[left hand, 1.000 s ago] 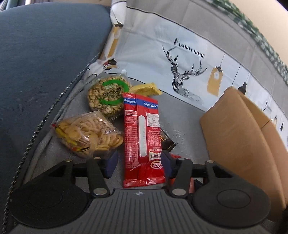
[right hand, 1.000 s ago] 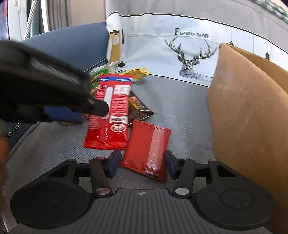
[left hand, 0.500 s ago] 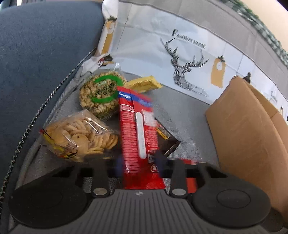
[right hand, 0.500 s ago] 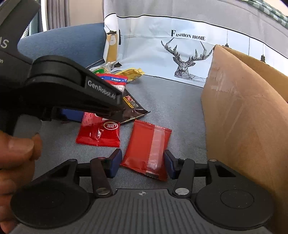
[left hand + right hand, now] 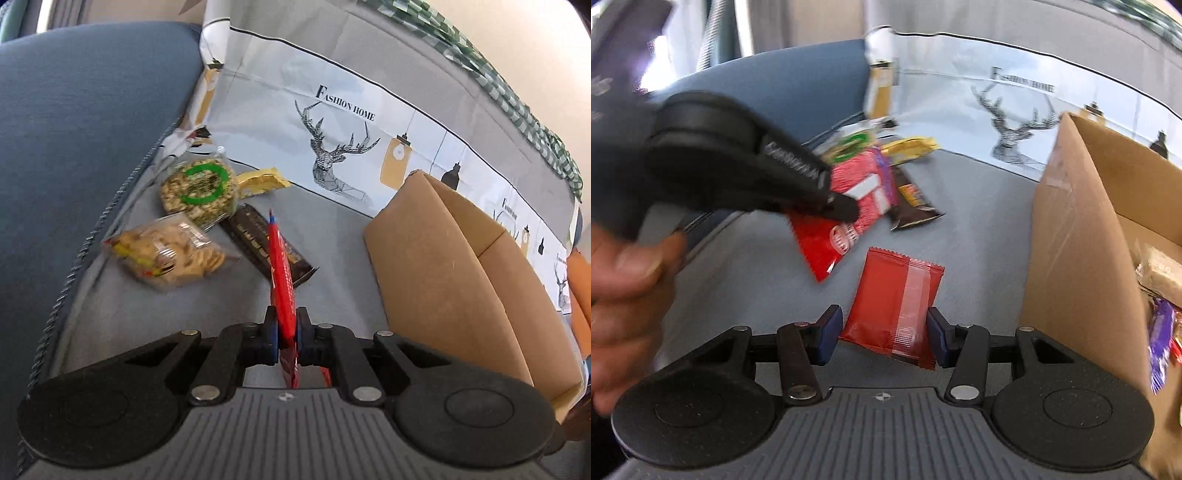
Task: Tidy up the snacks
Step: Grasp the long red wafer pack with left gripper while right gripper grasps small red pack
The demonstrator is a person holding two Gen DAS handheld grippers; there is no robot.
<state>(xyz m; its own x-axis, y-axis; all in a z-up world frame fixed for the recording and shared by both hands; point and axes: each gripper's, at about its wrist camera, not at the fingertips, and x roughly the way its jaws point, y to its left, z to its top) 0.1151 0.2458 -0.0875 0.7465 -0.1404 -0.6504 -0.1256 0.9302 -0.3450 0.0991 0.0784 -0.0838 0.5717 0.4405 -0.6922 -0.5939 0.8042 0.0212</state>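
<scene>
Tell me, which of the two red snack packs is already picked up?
The long red pack, pinched edge-on in the left hand-held gripper and off the sofa. The short red pack lies flat between the right hand-held gripper's open jaws.

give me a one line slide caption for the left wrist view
Left gripper shut on a long red snack packet, lifted edge-on above the grey cushion beside the cardboard box.

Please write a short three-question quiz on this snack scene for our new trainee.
1. True or false: the left gripper is shut on the long red pack.
2. What lies between the right gripper's open jaws: A) yellow wrapper B) small red packet C) cookie bag?
3. Fill in: the cardboard ___ already holds snacks.

Key: 1 true; 2 B; 3 box.
</scene>
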